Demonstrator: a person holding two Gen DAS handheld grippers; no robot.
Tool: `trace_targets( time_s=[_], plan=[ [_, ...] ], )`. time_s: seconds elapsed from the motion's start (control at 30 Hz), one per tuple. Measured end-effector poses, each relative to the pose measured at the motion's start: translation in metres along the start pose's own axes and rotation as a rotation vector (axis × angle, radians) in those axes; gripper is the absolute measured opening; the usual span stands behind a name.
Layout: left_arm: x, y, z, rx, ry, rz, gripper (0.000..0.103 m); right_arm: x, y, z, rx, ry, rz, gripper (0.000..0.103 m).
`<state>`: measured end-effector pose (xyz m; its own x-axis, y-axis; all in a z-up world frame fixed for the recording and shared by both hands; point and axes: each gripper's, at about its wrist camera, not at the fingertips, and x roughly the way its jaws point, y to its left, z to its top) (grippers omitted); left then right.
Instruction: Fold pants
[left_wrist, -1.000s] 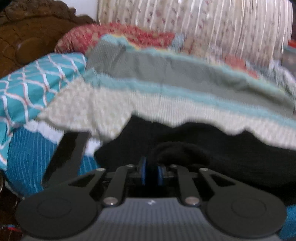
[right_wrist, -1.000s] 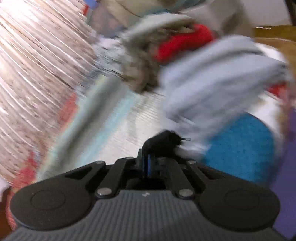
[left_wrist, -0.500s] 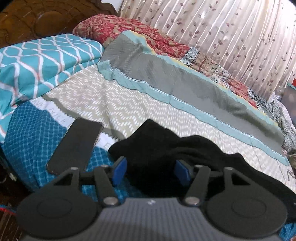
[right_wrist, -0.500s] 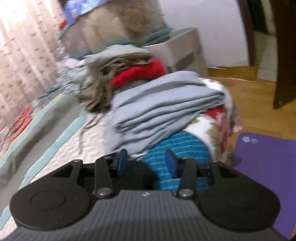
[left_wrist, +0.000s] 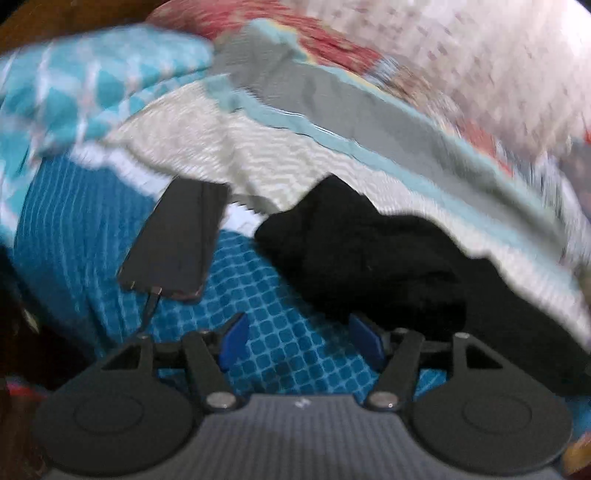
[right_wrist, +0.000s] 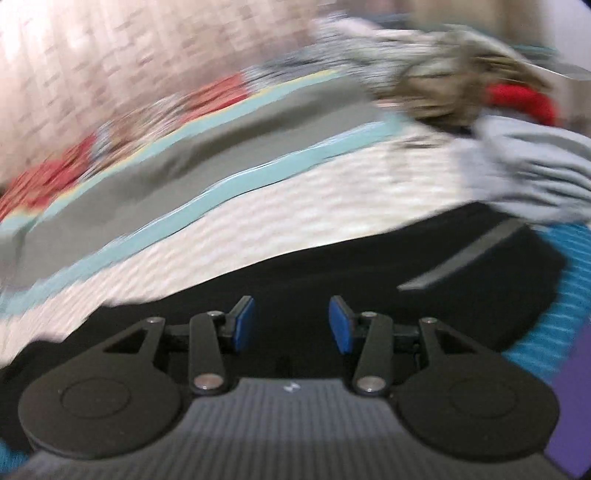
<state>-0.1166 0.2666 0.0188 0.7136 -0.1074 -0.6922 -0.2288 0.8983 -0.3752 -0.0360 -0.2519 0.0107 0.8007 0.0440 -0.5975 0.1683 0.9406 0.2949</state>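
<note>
Jaws of both grippers have just parted, empty; only the left gripper (left_wrist: 299, 338) view shows the phone (left_wrist: 177, 236) beside the black pants (left_wrist: 369, 251).

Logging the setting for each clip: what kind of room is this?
Most likely a bedroom in a home. The black pants lie on a bed with a patterned bedspread, a teal pillow sits at its head, and a pleated curtain hangs behind.

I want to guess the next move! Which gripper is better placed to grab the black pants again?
Probably the right gripper: it is open with the black pants spread directly beneath. The left gripper, also open, sits over blue bedcover.
</note>
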Motion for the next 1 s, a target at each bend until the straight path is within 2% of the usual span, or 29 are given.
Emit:
trace_targets(
  time_s=[0.1,0.17,0.27,0.3,0.33,0.37,0.4,0.43,0.5,0.6,0.73,0.8,0.83,0.87,0.9,0.93,0.97,1.0],
  plan=[
    [0.001,0.027,0.011,-0.221,-0.011,-0.168,0.062,0.011,0.051,-0.009,-0.124,0.039,0.11,0.048],
    [0.015,0.036,0.019,-0.331,0.018,-0.266,0.063,0.014,0.08,-0.02,-0.202,0.059,0.166,0.048],
    [0.047,0.038,0.023,-0.436,0.092,-0.336,0.071,0.015,0.109,-0.036,-0.3,0.089,0.212,0.048],
    [0.057,0.038,0.023,-0.462,0.113,-0.351,0.068,0.015,0.116,-0.042,-0.331,0.102,0.219,0.048],
    [0.066,0.038,0.024,-0.479,0.127,-0.357,0.063,0.015,0.121,-0.048,-0.353,0.121,0.227,0.048],
    [0.072,0.038,0.023,-0.483,0.125,-0.343,0.039,0.015,0.125,-0.053,-0.371,0.147,0.235,0.048],
    [0.073,0.039,0.024,-0.48,0.115,-0.326,0.021,0.015,0.129,-0.058,-0.39,0.164,0.242,0.048],
    [0.072,0.041,0.024,-0.481,0.1,-0.329,0.016,0.015,0.133,-0.061,-0.413,0.173,0.243,0.048],
    [0.062,0.045,0.028,-0.489,0.05,-0.368,0.012,0.016,0.14,-0.063,-0.451,0.172,0.239,0.046],
    [0.038,0.032,0.049,-0.376,-0.064,-0.387,0.011,0.022,0.146,-0.06,-0.451,0.172,0.239,0.046],
    [0.006,-0.006,0.07,-0.082,-0.227,-0.348,0.011,0.037,0.152,-0.064,-0.435,0.226,0.244,0.046],
    [0.009,-0.018,0.067,0.048,-0.25,-0.238,0.013,0.042,0.156,-0.074,-0.438,0.284,0.248,0.046],
    [0.023,-0.016,0.064,0.077,-0.208,-0.162,0.013,0.046,0.158,-0.079,-0.437,0.314,0.252,0.046],
    [0.039,-0.01,0.061,0.063,-0.131,-0.099,0.016,0.048,0.158,-0.084,-0.436,0.338,0.254,0.046],
    [0.062,0.002,0.056,0.012,-0.014,-0.032,0.017,0.05,0.159,-0.085,-0.435,0.354,0.255,0.047],
    [0.076,0.012,0.051,-0.036,0.064,-0.003,0.018,0.05,0.159,-0.085,-0.433,0.357,0.256,0.046],
    [0.079,0.021,0.043,-0.089,0.079,-0.024,0.02,0.049,0.159,-0.084,-0.431,0.352,0.259,0.046],
    [0.074,0.025,0.04,-0.118,0.057,-0.042,0.024,0.047,0.16,-0.082,-0.433,0.346,0.262,0.046]
  ],
)
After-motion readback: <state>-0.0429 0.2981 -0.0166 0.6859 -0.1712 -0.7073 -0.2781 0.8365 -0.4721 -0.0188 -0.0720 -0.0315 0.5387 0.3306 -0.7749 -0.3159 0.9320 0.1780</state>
